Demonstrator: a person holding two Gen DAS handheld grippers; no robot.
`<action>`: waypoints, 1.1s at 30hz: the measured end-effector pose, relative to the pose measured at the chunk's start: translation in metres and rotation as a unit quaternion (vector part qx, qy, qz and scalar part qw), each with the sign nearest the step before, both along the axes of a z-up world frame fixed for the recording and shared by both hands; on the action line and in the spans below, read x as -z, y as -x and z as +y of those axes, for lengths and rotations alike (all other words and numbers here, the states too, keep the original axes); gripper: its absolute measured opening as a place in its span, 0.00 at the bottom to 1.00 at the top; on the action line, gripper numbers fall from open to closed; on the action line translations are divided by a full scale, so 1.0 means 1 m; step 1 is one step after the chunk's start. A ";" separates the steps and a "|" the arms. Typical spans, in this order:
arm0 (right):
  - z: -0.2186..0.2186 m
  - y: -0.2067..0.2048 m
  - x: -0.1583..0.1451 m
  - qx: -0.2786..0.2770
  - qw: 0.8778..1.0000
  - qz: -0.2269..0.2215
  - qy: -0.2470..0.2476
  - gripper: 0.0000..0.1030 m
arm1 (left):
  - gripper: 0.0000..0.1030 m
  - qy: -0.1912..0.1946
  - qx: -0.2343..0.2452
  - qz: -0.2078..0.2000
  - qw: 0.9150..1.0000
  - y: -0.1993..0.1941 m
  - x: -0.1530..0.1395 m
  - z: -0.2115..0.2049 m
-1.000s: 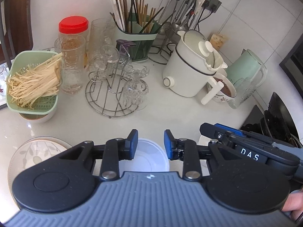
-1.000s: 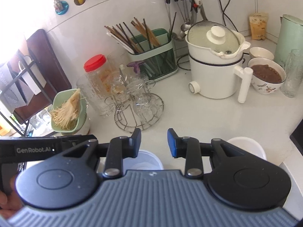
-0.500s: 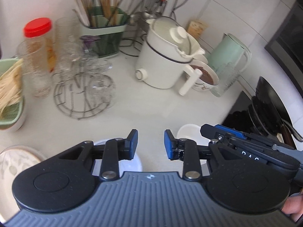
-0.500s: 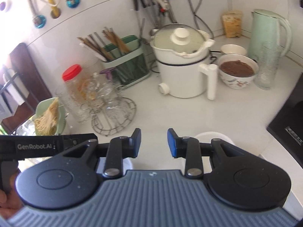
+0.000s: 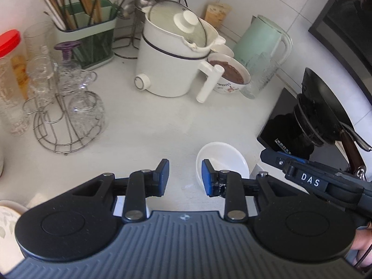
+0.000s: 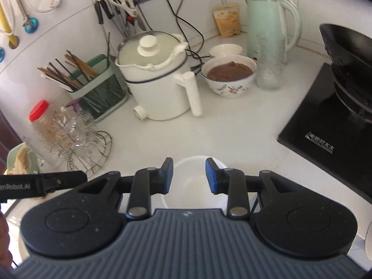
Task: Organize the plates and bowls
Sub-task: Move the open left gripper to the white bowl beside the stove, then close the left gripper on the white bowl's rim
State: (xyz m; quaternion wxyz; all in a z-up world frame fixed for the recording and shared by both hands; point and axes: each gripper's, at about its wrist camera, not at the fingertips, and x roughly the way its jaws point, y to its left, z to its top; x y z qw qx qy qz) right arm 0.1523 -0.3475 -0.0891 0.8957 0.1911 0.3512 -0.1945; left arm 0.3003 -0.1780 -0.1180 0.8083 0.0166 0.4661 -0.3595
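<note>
A small white bowl (image 5: pixel 223 157) sits on the white counter, just ahead of my left gripper's right finger. My left gripper (image 5: pixel 185 177) is open and empty. In the right wrist view the same white bowl (image 6: pixel 193 181) lies between and below the fingers of my right gripper (image 6: pixel 189 175), which is open and empty above it. A patterned plate (image 5: pixel 7 216) shows at the left edge of the left wrist view. A patterned bowl of brown food (image 6: pixel 229 75) and a small cream bowl (image 6: pixel 225 50) stand at the back.
A white electric pot (image 6: pixel 160 81) with a side handle stands mid-counter. A wire rack of glasses (image 5: pixel 67 107), a chopstick holder (image 5: pixel 86 34), a green kettle (image 6: pixel 270 25) and a tall glass (image 6: pixel 269 62) stand around. A black stove with a wok (image 6: pixel 344 88) is at the right.
Both grippers have swung to the right along the counter. The white bowl now lies under the right gripper's fingers, and the plate has slid to the left edge of the left view.
</note>
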 end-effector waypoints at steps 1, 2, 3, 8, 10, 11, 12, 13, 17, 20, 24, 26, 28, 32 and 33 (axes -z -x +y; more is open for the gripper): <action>-0.002 0.001 0.002 -0.001 1.000 0.000 -0.002 0.33 | 0.34 0.000 0.004 0.003 1.000 -0.001 0.003 -0.004; -0.004 0.003 0.004 0.000 1.000 0.000 -0.003 0.33 | 0.34 0.003 0.009 0.006 1.000 -0.003 0.006 -0.007; -0.006 0.004 0.007 0.002 1.000 -0.001 -0.005 0.33 | 0.34 0.003 0.013 0.011 1.000 -0.005 0.011 -0.011; -0.018 0.003 0.021 0.019 1.000 0.008 -0.007 0.33 | 0.34 -0.014 0.028 0.040 0.999 -0.018 0.036 -0.033; -0.024 0.001 0.028 0.025 1.000 0.016 -0.010 0.33 | 0.34 -0.016 0.032 0.055 0.998 -0.022 0.044 -0.042; -0.027 0.001 0.032 0.031 0.999 0.018 -0.017 0.33 | 0.35 -0.016 0.037 0.062 0.997 -0.024 0.047 -0.047; -0.031 0.000 0.036 0.037 0.999 0.022 -0.025 0.33 | 0.39 -0.019 0.038 0.064 0.997 -0.025 0.051 -0.052; -0.034 0.000 0.040 0.045 0.998 0.026 -0.031 0.33 | 0.43 -0.023 0.037 0.065 0.997 -0.027 0.056 -0.057; -0.045 0.001 0.054 0.071 0.995 0.043 -0.056 0.34 | 0.47 -0.032 0.039 0.082 0.995 -0.032 0.073 -0.073; -0.050 0.003 0.058 0.081 0.994 0.032 -0.068 0.59 | 0.48 -0.037 0.048 0.091 0.994 -0.033 0.082 -0.081; -0.058 0.002 0.069 0.091 0.991 0.027 -0.096 0.63 | 0.49 -0.039 0.046 0.112 0.992 -0.035 0.098 -0.088; -0.060 -0.002 0.075 0.098 0.990 0.032 -0.100 0.63 | 0.49 -0.037 0.046 0.117 0.991 -0.037 0.103 -0.092; -0.062 -0.006 0.080 0.096 0.989 0.035 -0.108 0.62 | 0.48 -0.041 0.047 0.115 0.991 -0.038 0.106 -0.096; -0.063 -0.008 0.088 0.099 0.987 0.043 -0.119 0.55 | 0.47 -0.051 0.061 0.092 0.993 -0.038 0.106 -0.107; -0.062 -0.009 0.089 0.099 0.987 0.044 -0.119 0.53 | 0.45 -0.055 0.065 0.085 0.993 -0.037 0.106 -0.109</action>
